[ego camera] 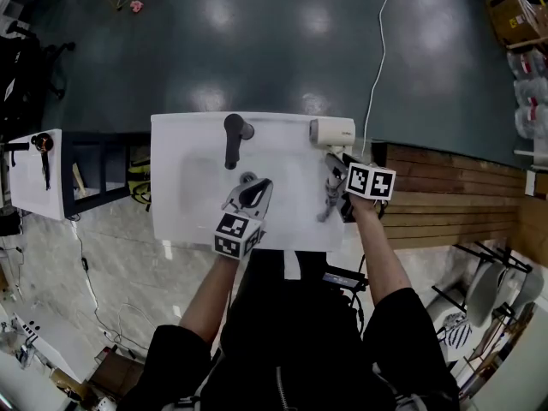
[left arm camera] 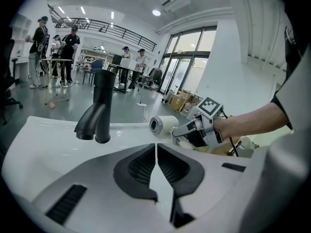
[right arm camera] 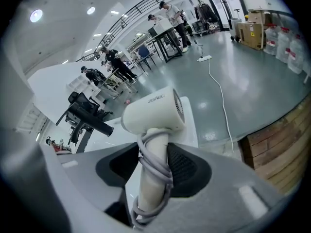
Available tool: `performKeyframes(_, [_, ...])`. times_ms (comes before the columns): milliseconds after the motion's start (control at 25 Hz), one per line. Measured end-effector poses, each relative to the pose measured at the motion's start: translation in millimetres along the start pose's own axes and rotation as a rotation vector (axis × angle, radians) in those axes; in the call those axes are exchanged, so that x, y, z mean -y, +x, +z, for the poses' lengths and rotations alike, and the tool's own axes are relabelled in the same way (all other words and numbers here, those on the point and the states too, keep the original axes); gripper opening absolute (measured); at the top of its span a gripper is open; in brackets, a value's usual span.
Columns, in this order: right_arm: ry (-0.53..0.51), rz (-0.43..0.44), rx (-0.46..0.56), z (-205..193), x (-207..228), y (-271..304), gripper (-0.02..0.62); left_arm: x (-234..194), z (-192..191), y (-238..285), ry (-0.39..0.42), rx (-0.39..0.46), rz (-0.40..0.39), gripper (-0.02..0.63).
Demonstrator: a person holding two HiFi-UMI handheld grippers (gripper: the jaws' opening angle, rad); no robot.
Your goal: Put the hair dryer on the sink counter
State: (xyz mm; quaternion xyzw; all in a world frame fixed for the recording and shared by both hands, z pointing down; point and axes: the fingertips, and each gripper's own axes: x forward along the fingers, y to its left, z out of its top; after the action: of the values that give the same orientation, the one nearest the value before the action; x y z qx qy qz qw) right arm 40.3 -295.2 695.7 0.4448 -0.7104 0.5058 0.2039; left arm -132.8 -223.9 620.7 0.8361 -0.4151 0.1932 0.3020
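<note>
The white hair dryer [ego camera: 332,132] [right arm camera: 155,113] has its grey cord wound round the handle. My right gripper [ego camera: 332,182] [right arm camera: 154,164] is shut on that handle, and the dryer's head sits over the back right corner of the white sink counter [ego camera: 188,221]. I cannot tell whether the dryer touches the counter. In the left gripper view the hair dryer [left arm camera: 163,124] and right gripper [left arm camera: 181,131] show beyond the basin. My left gripper [ego camera: 250,193] [left arm camera: 156,164] hangs over the basin, shut on nothing.
A black faucet [ego camera: 233,135] [left arm camera: 99,110] stands at the back of the basin. A small white side table [ego camera: 38,178] is to the left. A wooden platform [ego camera: 462,195] lies to the right, and a white cable [ego camera: 377,67] runs across the dark floor. People [left arm camera: 68,42] stand far off.
</note>
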Motion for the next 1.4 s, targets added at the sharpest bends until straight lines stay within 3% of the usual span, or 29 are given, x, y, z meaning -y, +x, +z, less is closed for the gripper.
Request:
performKeyframes(480, [0.022, 0.007, 0.034, -4.4, 0.6, 0.0, 0.218, 1.6, 2.3, -1.7, 0.009, -0.001, -0.015, 0.018])
performKeyframes(800, [-0.046, -0.038, 0.118, 7.9, -3.4, -14.9, 0.219, 2.2, 7.9, -5.3, 0.012, 0.017, -0.023, 0.018])
performKeyframes(1000, [-0.103, -0.073, 0.221, 19.8, -6.8, -36.0, 0.217, 2.2, 7.7, -3.5, 0.020, 0.024, -0.026, 0.018])
performKeyframes(1120, [-0.137, -0.063, 0.268, 25.4, -13.7, -49.5, 0.161, 2.2, 11.0, -3.3, 0.022, 0.030, -0.018, 0.018])
performKeyframes(1280, [-0.162, -0.036, 0.342, 31.3, -20.9, -66.7, 0.028, 7.9, 19.1, -4.7, 0.043, 0.045, -0.011, 0.018])
performKeyframes(1400, [-0.214, -0.030, 0.356, 30.5, -29.2, -76.0, 0.005, 12.4, 27.5, -8.8, 0.060, 0.061, -0.004, 0.018])
